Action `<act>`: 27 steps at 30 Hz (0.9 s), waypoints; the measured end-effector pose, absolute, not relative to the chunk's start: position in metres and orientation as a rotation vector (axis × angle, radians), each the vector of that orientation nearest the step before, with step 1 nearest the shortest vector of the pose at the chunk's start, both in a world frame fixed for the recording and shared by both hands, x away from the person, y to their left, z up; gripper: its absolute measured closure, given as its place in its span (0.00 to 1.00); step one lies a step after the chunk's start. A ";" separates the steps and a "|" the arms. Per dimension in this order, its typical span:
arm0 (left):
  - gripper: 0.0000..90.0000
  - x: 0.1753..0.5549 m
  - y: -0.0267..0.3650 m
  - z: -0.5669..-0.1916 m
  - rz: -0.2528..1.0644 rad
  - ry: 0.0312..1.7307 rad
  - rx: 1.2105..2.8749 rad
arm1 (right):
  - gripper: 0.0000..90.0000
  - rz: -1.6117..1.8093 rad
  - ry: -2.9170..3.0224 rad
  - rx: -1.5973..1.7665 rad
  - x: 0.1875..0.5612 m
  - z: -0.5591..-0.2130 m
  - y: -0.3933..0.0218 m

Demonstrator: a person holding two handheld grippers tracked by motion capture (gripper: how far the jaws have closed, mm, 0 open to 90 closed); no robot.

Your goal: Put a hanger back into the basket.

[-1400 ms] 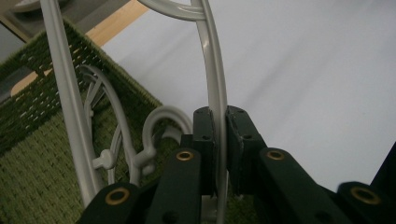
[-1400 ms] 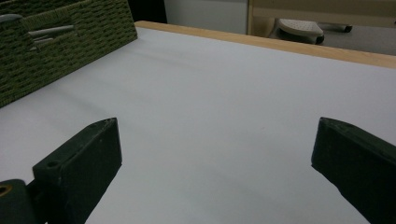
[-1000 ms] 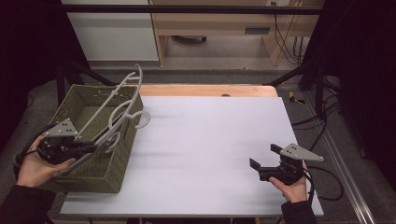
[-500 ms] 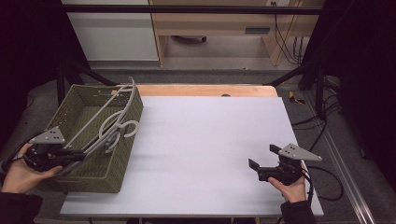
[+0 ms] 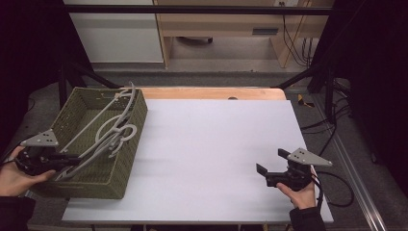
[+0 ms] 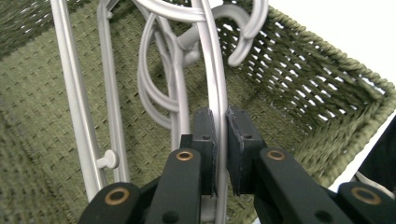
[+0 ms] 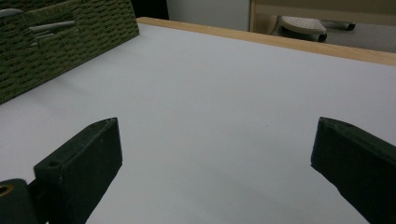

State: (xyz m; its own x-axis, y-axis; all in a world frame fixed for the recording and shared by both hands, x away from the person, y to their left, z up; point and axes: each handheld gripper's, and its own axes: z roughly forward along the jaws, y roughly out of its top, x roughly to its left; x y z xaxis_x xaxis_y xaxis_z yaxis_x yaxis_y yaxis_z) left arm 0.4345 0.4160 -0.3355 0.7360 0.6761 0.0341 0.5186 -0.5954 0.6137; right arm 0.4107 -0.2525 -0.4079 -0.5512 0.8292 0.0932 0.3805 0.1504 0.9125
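From the high view, a white table top (image 5: 207, 159) with a wooden back edge stands in a dark room over a grey floor, and a pale wooden bench sits behind it. A green woven basket (image 5: 122, 159) sits at the table's left edge with grey plastic hangers (image 5: 113, 132) inside. In the left gripper view, the left gripper (image 6: 220, 135) pinches one hanger's thin bar. In the right gripper view, the right gripper (image 7: 215, 149) has its jaws spread wide above the bare white top.
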 end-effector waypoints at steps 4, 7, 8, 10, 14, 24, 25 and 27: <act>0.91 0.435 0.422 -0.337 0.343 0.896 2.338 | 0.03 1.385 1.993 1.155 0.411 -0.408 -0.253; 0.91 0.434 0.422 -0.337 0.344 0.880 2.347 | 0.03 1.384 1.995 1.156 0.411 -0.408 -0.252; 0.91 0.434 0.421 -0.336 0.339 0.873 2.350 | 0.03 1.382 2.000 1.151 0.411 -0.408 -0.252; 0.91 0.434 0.418 -0.336 0.341 0.859 2.349 | 0.03 1.381 2.001 1.154 0.411 -0.408 -0.252; 0.91 0.435 0.415 -0.337 0.331 0.849 2.365 | 0.03 1.380 2.000 1.156 0.411 -0.409 -0.251; 0.91 0.436 0.435 -0.341 0.337 0.894 2.345 | 0.03 1.387 2.001 1.148 0.410 -0.408 -0.250; 0.91 0.437 0.438 -0.343 0.340 0.901 2.344 | 0.03 1.387 2.002 1.148 0.410 -0.408 -0.250; 0.91 0.439 0.442 -0.346 0.333 0.910 2.345 | 0.03 1.382 2.005 1.150 0.411 -0.408 -0.251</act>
State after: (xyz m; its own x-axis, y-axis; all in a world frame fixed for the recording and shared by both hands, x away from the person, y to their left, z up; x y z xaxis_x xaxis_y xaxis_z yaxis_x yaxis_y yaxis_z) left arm 0.4388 0.4418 -0.3456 0.7343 0.6786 0.0175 0.5295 -0.5887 0.6109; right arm 0.4105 -0.2506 -0.4079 -0.5543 0.8270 0.0941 0.3820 0.1523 0.9115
